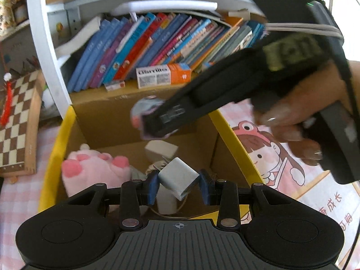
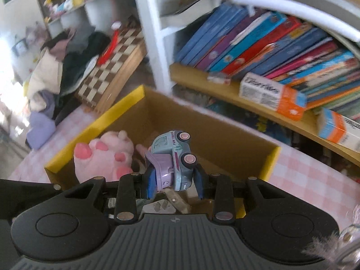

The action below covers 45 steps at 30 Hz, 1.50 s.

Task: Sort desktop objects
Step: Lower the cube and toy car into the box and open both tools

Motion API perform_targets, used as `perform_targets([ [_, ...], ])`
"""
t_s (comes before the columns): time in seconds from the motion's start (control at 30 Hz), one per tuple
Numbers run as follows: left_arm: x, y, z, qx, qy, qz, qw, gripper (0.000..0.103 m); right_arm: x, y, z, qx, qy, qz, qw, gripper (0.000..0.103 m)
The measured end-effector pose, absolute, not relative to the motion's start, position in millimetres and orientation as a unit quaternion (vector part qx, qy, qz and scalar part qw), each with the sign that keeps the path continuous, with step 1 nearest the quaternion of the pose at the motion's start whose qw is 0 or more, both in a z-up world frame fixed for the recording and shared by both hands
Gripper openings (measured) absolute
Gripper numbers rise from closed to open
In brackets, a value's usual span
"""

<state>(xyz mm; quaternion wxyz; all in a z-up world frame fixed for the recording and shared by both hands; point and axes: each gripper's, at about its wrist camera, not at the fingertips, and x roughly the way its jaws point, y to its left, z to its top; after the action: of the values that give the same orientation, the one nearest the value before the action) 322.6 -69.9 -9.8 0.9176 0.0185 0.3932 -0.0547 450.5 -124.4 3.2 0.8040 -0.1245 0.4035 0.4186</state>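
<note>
Toy truck (image 2: 173, 159) pinched by right gripper (image 2: 174, 185) — left gripper (image 1: 178, 185) clamps white charger (image 1: 178, 177).

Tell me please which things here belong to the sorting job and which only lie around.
Part of the job:
- toy truck in the right gripper
- grey block between the left gripper fingers
- cardboard box
- pink plush paw inside the box

Only lying around:
- books
- chessboard
- pile of clothes

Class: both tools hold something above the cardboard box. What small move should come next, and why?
Probably open the right tool to drop the toy car, since it hangs over the box beside the pink plush paw; the left tool grips its white block.
</note>
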Motion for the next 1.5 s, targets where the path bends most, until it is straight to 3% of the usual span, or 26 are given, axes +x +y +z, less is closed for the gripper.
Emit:
perform_targets([
  [0.4, 340.1, -83.9, -30.9, 0.014, 0.416, -0.068, 0.907, 0.036, 468.4, -68.3, -25.5, -0.193, 0.418, 0.478, 0.748, 0.029],
  [1.13, 314.0, -65.6, -32.8, -0.061, 0.371, -0.037, 0.926, 0.039, 492.8, -44.7, -43.7, -0.152, 0.449, 0.458, 0.752, 0.029],
  [1.23, 307.6, -65.1, -27.6, -0.055, 0.365, -0.026, 0.929, 0.048, 495.5, -44.5, -42.7, -0.149, 0.450, 0.444, 0.760, 0.025],
  [1.3, 300.7, -64.1, -23.9, -0.049, 0.356, -0.013, 0.933, 0.063, 497.4, -46.5, -40.6, -0.138, 0.449, 0.435, 0.768, 0.024],
  [1.37, 294.9, -61.6, -20.5, -0.044, 0.349, -0.003, 0.936, 0.069, 497.7, -47.2, -40.0, -0.137, 0.449, 0.428, 0.772, 0.024],
  [1.5, 283.3, -58.5, -11.1, -0.035, 0.333, 0.010, 0.942, 0.075, 495.3, -47.0, -40.5, -0.145, 0.451, 0.414, 0.777, 0.025],
])
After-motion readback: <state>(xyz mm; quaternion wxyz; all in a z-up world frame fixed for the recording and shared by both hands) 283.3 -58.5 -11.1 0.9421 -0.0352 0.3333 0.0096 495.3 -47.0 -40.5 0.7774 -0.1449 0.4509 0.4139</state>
